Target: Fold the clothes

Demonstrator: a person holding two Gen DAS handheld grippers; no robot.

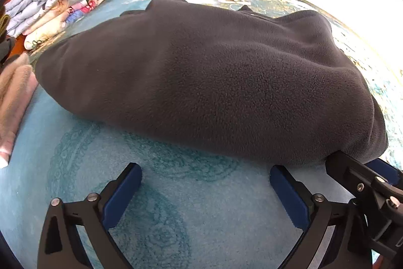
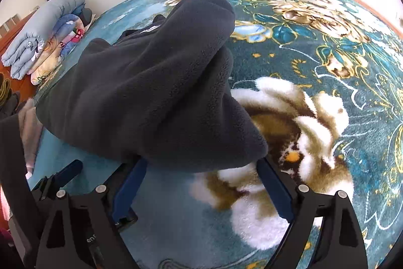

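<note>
The left tool [image 1: 205, 178] is held low with its blue-padded fingers [image 1: 123, 193] spread wide, nothing between them. The right tool [image 2: 201, 168] is likewise spread wide and is seen just beside the left one, at its right.

Both wrist views look low and close across the fleece garment [image 1: 201, 82], from neighbouring sides.

The fleece [image 2: 151, 92] drapes over the right claw's [image 2: 201, 173] fingertips, hiding them. A pink cloth [image 1: 12, 102] is cut off at the left edge, and the fleece's far side lies out of sight.
</note>
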